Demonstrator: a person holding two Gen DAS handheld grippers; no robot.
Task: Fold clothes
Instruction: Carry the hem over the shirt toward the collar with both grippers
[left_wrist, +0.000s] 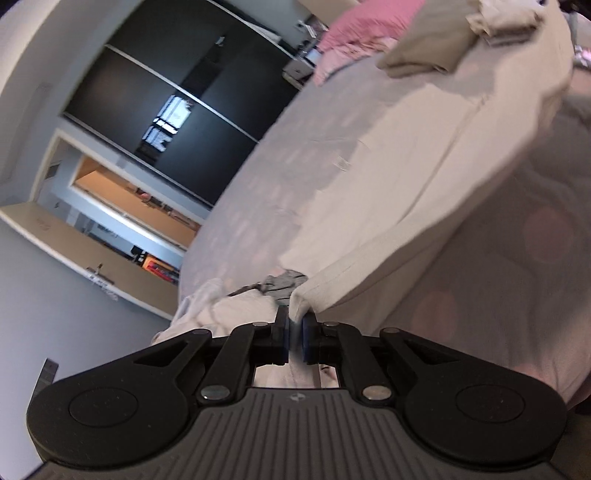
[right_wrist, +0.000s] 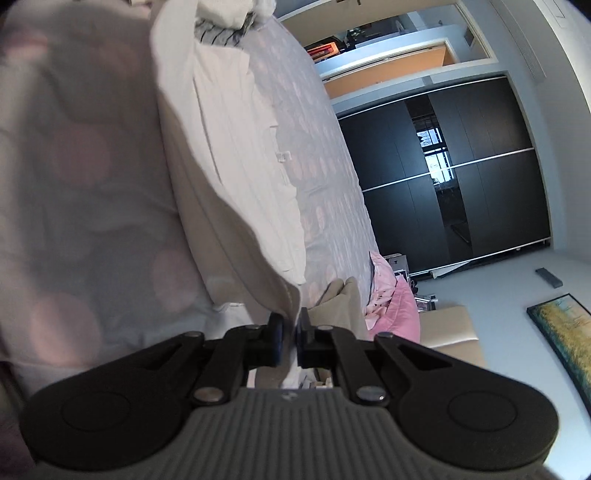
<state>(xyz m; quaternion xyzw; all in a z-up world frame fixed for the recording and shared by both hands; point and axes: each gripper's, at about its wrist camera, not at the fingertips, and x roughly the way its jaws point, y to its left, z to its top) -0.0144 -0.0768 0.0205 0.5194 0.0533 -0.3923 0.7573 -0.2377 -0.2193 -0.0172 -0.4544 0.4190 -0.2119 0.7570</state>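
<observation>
I have the left gripper (left_wrist: 294, 334) clamped on a corner of the cream garment (left_wrist: 424, 155), the jaws nearly together with only the fabric's edge pinched between the blue pads (left_wrist: 307, 341). From there the cloth stretches away ahead of the jaws and to their right, taut and lifted off the bed (left_wrist: 280, 162), whose grey cover carries pale pink dots.

The right gripper (right_wrist: 290, 334) is likewise closed on the opposite corner of the cream garment (right_wrist: 236, 177); the jaws pinch a thin fold of it, and the rest runs off ahead and slightly left of them, hanging as a long band above the bed (right_wrist: 317, 147).

Just beyond the left jaws, and at the far end of the cloth in the right view, lies a heap of unfolded clothes (left_wrist: 255, 291), with a grey striped piece on top. Far ahead of the left jaws, to the right, sits a folded beige stack (left_wrist: 436, 44), and beside it a pink pillow (left_wrist: 365, 26). The same pink pillow (right_wrist: 402, 306) shows just right of the right jaws. A dark wardrobe (right_wrist: 461, 177) stands beyond the bed.
</observation>
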